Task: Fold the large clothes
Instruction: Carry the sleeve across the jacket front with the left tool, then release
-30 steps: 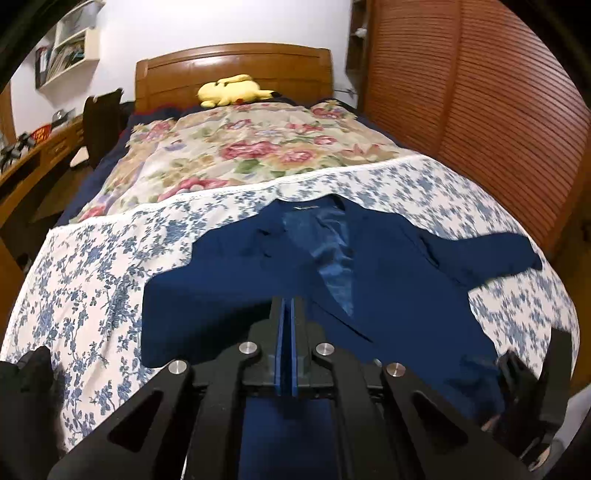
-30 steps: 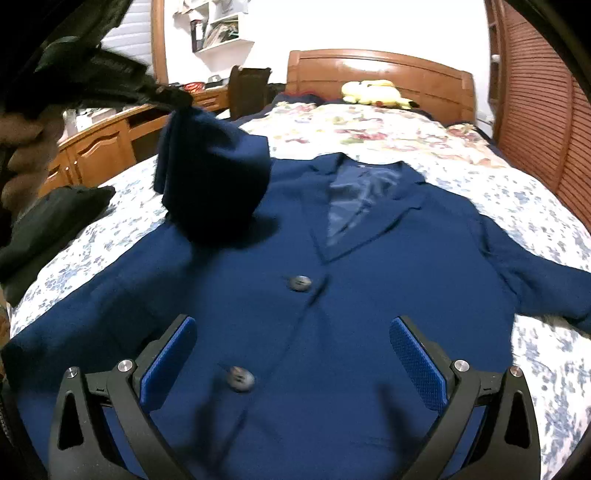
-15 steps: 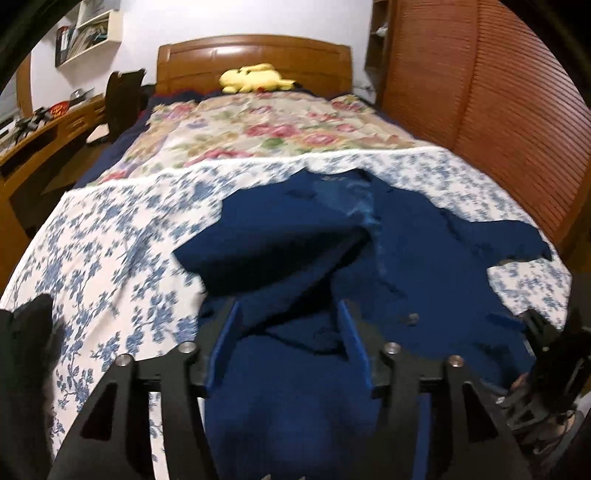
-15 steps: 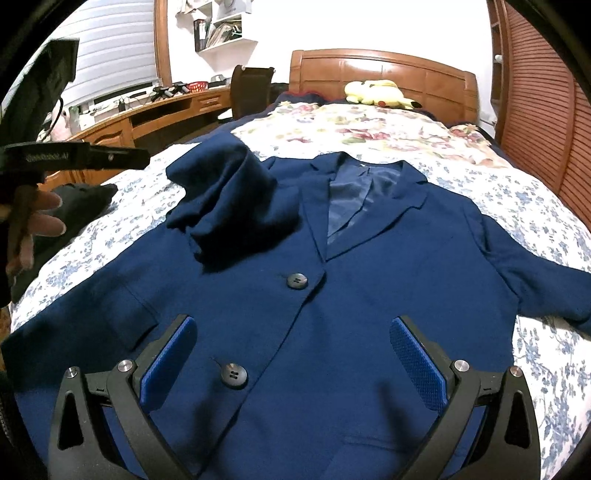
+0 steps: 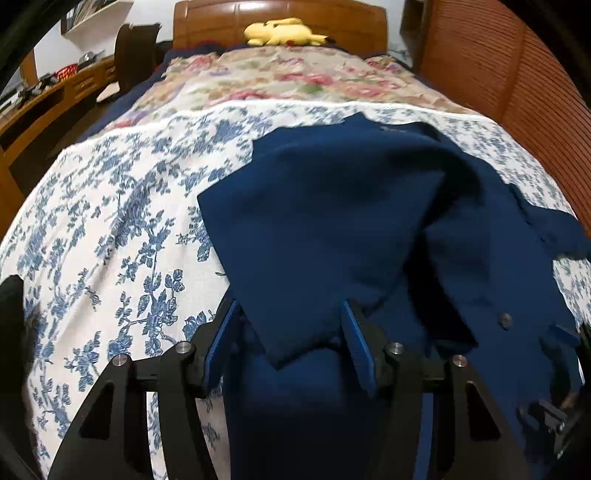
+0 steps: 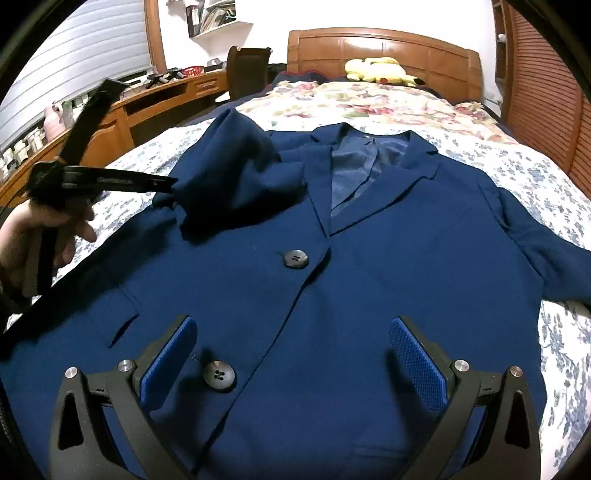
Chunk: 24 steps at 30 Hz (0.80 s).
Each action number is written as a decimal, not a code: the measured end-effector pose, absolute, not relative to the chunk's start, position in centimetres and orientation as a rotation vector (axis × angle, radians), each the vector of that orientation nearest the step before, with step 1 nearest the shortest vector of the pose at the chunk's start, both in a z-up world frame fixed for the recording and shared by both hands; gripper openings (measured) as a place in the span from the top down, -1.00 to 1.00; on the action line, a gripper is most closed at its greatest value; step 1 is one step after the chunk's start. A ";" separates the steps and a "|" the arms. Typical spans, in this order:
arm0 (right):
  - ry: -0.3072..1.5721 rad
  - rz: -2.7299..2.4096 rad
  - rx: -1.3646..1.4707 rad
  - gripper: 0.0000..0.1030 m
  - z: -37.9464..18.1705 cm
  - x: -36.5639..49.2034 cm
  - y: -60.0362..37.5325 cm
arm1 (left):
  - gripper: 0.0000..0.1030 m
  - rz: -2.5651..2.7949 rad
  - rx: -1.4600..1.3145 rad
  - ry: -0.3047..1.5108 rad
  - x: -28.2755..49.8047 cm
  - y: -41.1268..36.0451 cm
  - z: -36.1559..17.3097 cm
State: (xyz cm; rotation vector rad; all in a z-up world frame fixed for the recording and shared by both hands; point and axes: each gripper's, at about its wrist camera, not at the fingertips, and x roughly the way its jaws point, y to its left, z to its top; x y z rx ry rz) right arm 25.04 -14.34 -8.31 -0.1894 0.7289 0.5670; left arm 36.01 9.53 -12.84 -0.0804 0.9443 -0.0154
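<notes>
A navy blue jacket (image 6: 369, 277) lies face up on the bed, with two dark buttons (image 6: 295, 258) down its front. Its left sleeve (image 5: 314, 229) is folded in over the chest. The cuff end lies loose between the fingers of my left gripper (image 5: 288, 332), whose jaws stand apart without pressing on it. In the right wrist view a hand holds that left gripper (image 6: 110, 181), its tips touching the sleeve (image 6: 236, 184). My right gripper (image 6: 291, 354) hovers open over the jacket's lower front, holding nothing. The other sleeve (image 6: 546, 251) lies spread out to the right.
The bed has a blue-flowered cover (image 5: 110, 221) and a rose-patterned quilt (image 5: 295, 77) farther back. A yellow plush toy (image 5: 284, 32) rests by the wooden headboard. A desk (image 6: 147, 107) and chair (image 6: 247, 70) stand left. Louvred wooden doors (image 5: 517, 74) stand right. A dark garment (image 5: 11, 306) lies at the left edge.
My left gripper was shut on the sleeve and held it up. It has opened and sunk toward the bed, and the sleeve now lies folded on the chest. The right gripper has barely moved.
</notes>
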 end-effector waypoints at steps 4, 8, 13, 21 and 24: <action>0.738 0.573 -0.186 -1.00 -8.4 25.0 -14.4 | -0.12 -0.033 -0.092 0.974 36.8 9.6 -13.8; 0.736 0.574 -0.181 -1.00 -8.3 25.1 -14.5 | 0.56 -0.045 -0.056 0.982 37.1 8.9 -13.6; 0.713 0.566 -0.193 -1.00 -8.1 24.5 -14.5 | 0.79 -0.021 -0.038 0.934 36.3 8.1 -10.1; 0.654 0.529 -0.186 -1.00 -5.8 22.4 -17.0 | 0.80 -0.099 0.057 0.793 32.4 0.9 -1.2; 0.629 0.484 -0.173 -1.00 -4.4 21.5 -19.4 | 0.80 -0.162 0.078 0.759 31.0 -2.3 1.0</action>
